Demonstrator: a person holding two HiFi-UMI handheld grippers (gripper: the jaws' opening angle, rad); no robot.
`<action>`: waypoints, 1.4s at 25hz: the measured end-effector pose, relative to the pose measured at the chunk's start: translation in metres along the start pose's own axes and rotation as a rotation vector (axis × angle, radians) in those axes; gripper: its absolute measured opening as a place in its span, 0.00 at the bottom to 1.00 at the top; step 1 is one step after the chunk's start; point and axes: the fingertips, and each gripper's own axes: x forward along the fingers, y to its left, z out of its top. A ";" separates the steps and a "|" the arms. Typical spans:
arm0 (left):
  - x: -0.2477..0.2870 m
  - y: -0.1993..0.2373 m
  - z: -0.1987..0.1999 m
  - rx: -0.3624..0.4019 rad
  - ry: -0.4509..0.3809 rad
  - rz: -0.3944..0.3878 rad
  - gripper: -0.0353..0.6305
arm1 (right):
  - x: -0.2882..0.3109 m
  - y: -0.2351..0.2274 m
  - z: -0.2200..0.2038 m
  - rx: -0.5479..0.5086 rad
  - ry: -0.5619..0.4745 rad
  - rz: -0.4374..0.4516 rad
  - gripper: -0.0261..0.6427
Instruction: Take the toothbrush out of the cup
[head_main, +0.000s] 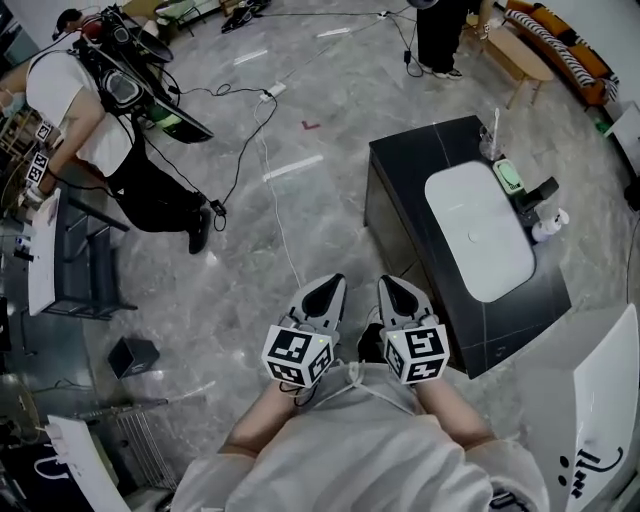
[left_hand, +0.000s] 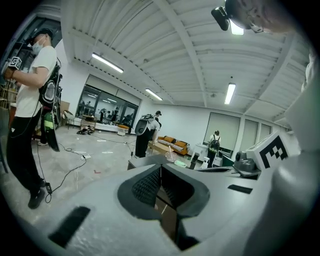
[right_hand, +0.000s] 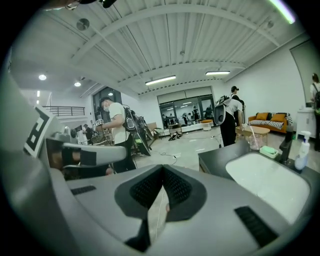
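Observation:
A clear cup (head_main: 491, 147) with a pale toothbrush (head_main: 495, 125) standing in it sits at the far corner of a dark counter (head_main: 410, 160), beside a white sink (head_main: 480, 230). Both grippers hang close to my body, well short of the counter and apart from the cup. My left gripper (head_main: 322, 292) is shut and empty. My right gripper (head_main: 400, 292) is also shut with nothing in it. In the right gripper view the cup (right_hand: 255, 142) and toothbrush (right_hand: 251, 132) show far off past the shut jaws (right_hand: 163, 170). The left gripper view shows the cup (left_hand: 171, 156) small beyond its jaws (left_hand: 160, 172).
A green soap bar (head_main: 509, 176), black faucet (head_main: 537, 192) and white bottle (head_main: 549, 225) line the sink's far side. A person with gear (head_main: 80, 100) stands at the left, another person (head_main: 440, 35) at the back. Cables (head_main: 250, 130) cross the floor. A wooden bench (head_main: 520, 55) stands behind.

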 end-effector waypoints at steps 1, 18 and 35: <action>0.015 0.001 0.004 0.003 0.003 -0.004 0.08 | 0.007 -0.012 0.006 0.000 -0.005 -0.004 0.08; 0.243 -0.058 0.041 0.068 0.120 -0.255 0.08 | 0.021 -0.233 0.063 0.138 -0.071 -0.295 0.08; 0.429 -0.092 0.062 0.145 0.285 -0.615 0.08 | 0.037 -0.370 0.063 0.359 -0.095 -0.713 0.08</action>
